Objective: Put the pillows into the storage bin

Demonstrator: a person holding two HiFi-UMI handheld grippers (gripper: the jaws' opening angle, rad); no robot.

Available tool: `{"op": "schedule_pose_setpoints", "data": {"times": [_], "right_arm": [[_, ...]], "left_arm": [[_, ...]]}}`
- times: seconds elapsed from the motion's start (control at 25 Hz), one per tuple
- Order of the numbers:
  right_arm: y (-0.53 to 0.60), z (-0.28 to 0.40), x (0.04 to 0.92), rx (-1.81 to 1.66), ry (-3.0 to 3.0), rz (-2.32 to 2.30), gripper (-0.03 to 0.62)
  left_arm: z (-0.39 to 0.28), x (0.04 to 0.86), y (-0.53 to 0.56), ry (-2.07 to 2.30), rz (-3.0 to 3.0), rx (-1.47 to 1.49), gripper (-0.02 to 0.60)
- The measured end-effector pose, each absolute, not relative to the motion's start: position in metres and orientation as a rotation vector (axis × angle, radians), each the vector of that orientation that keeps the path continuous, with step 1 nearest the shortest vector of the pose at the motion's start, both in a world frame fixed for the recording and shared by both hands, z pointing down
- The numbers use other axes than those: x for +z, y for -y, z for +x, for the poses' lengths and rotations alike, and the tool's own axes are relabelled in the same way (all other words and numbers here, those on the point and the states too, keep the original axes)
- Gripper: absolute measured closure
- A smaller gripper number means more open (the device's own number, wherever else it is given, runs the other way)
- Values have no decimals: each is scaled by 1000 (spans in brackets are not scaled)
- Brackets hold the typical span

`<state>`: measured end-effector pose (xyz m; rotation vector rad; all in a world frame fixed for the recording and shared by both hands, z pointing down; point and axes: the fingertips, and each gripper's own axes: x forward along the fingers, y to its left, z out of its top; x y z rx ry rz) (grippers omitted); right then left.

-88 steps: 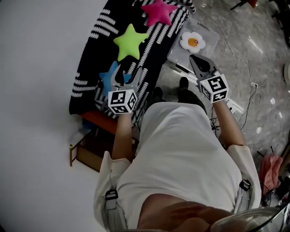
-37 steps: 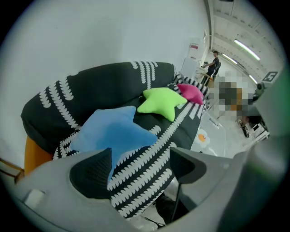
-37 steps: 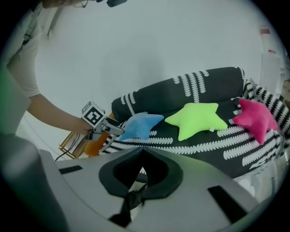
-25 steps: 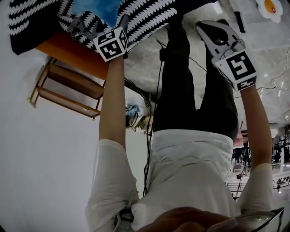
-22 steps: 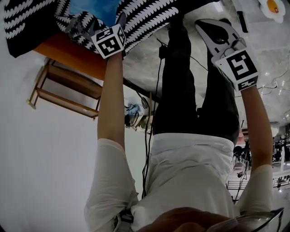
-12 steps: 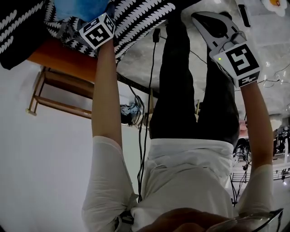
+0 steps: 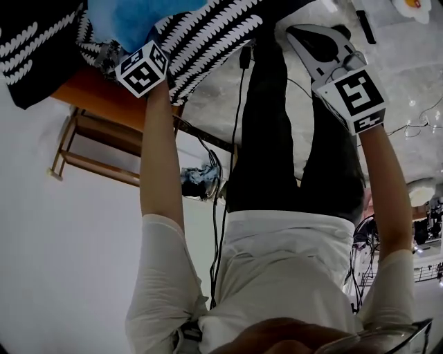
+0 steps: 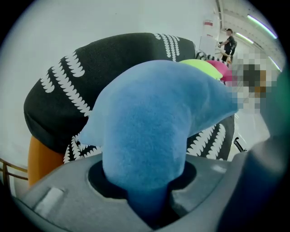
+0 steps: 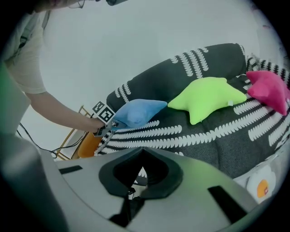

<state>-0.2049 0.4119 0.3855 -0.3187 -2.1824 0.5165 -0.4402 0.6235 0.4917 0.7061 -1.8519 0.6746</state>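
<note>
The blue star pillow (image 7: 131,21) lies at the near end of the black-and-white patterned sofa cover (image 7: 208,34). My left gripper (image 7: 107,52) has just been closing and is shut on one arm of the blue star pillow (image 8: 149,127), which bulges out above the left gripper (image 8: 145,192). From the right gripper view, the blue pillow (image 9: 136,113) and the left gripper (image 9: 105,129) sit at the cover's left end. A green star pillow (image 9: 208,97) and a pink one (image 9: 269,90) lie further along. My right gripper (image 7: 291,29) hangs shut and empty over the floor, and the right gripper (image 9: 142,152) holds nothing.
A wooden side table (image 7: 104,100) with an orange top stands under the cover's edge. Cables (image 7: 232,110) run across the marble floor by the person's legs (image 7: 277,138). A fried-egg pillow (image 7: 408,7) lies at the top right. People (image 8: 229,41) stand far off.
The left gripper's jaws have closed on the blue pillow's arm, and more of the pillow shows beside its marker cube. The right gripper has barely shifted.
</note>
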Motion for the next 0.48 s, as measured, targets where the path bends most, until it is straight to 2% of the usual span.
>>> {"op": "schedule_pose_setpoints", "data": {"times": [0.48], "right_arm": [[-391, -164, 362, 479, 2229, -301, 592]], "left_arm": [[-409, 440, -607, 1893, 747, 664, 368]]}}
